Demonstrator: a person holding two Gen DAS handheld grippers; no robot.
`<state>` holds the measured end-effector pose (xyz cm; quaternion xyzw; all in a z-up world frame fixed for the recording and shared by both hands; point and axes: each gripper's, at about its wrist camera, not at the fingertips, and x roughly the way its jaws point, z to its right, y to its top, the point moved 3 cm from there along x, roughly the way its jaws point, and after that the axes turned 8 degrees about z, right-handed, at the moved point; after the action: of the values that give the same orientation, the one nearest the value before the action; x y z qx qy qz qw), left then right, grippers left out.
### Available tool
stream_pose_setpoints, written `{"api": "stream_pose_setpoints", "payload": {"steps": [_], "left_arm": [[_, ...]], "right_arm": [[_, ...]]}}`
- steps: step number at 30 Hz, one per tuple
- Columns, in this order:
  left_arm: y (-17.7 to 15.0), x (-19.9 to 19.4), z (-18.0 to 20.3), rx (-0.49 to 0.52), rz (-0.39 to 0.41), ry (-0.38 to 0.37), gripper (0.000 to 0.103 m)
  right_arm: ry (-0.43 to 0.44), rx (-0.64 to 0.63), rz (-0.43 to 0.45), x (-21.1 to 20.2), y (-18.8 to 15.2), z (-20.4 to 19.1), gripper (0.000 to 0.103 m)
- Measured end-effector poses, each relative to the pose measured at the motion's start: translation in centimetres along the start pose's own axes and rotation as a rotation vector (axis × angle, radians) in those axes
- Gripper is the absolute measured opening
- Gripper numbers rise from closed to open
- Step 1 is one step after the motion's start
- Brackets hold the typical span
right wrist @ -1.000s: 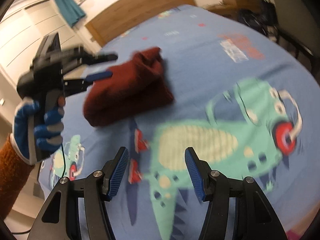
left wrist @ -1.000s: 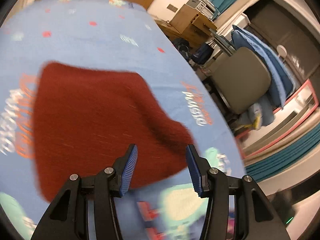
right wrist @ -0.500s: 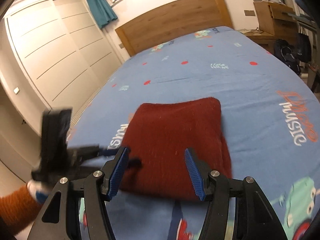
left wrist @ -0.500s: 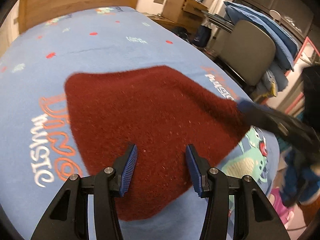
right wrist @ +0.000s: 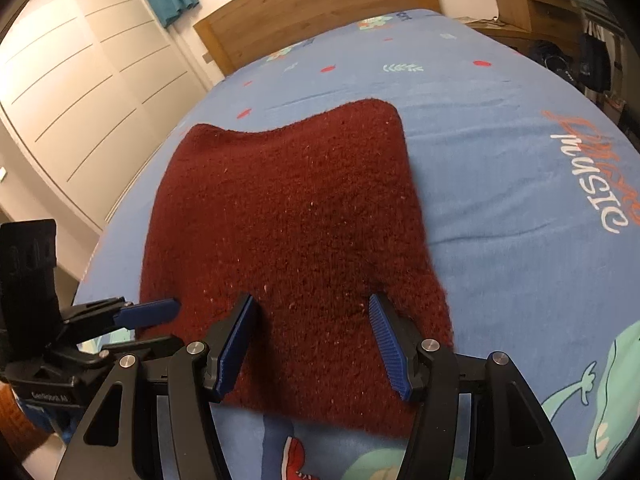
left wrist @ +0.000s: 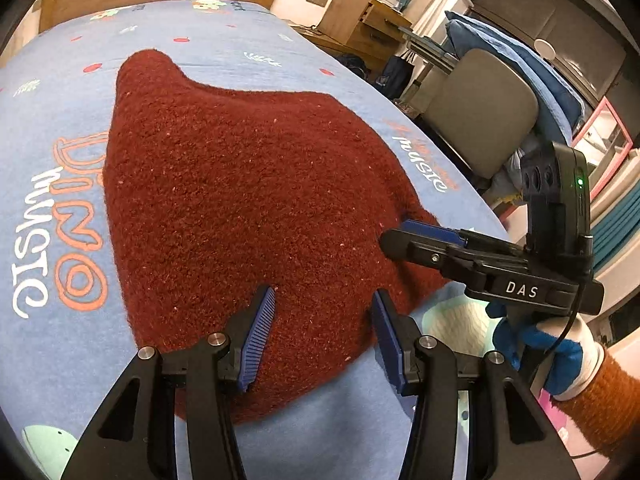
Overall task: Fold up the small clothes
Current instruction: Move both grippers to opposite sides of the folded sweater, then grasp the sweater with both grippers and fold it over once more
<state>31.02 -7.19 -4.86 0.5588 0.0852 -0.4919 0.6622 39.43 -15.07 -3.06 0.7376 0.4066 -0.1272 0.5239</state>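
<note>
A dark red knit point(left wrist: 248, 208) lies flat on a bed point(left wrist: 72, 264) with a blue dinosaur-print cover, straight ahead of both sets of jaws. The left gripper point(left wrist: 323, 336) and the right gripper point(right wrist: 310, 344) each stand part open over its near edge, with nothing held. Beyond the knit is a wooden headboard point(right wrist: 320, 12). A white wardrobe point(right wrist: 80, 80) stands left of the right jaws; a chair point(left wrist: 480, 112) and a desk point(left wrist: 360, 20) stand right of the left jaws.
</note>
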Motion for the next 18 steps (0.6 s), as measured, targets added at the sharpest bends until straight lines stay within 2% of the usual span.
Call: {"api": "stream_pose_setpoints", "payload": {"steps": [3, 7, 10, 12, 15, 18], "left_arm": [[1.9, -1.8, -0.3, -0.024, 0.036, -0.005, 0.045], [3.9, -2.6, -0.8, -0.006, 0.073, 0.034, 0.045], [2.9, -1.6, -1.5, -0.012, 0.037, 0.048, 0.045], [1.5, -0.6, -1.6, -0.024, 0.013, 0.04, 0.044], [0.3, -0.2, -1.1, -0.023, 0.019, 0.035, 0.044], [0.3, -0.4, -1.3, -0.035, 0.018, 0.042, 0.044]], "right_arm": [[0.006, -0.012, 0.016, -0.7, 1.4, -0.4, 0.06], [0.021, -0.045, 0.076, -1.7, 3.7, -1.5, 0.06], [0.013, -0.044, 0.089, -1.0, 4.0, -1.2, 0.06], [-0.009, -0.027, 0.065, 0.4, 3.3, -0.3, 0.06], [-0.021, -0.006, 0.012, 2.4, 1.7, 0.6, 0.061], [-0.032, -0.034, 0.025, 2.5, 0.7, 0.4, 0.061]]}}
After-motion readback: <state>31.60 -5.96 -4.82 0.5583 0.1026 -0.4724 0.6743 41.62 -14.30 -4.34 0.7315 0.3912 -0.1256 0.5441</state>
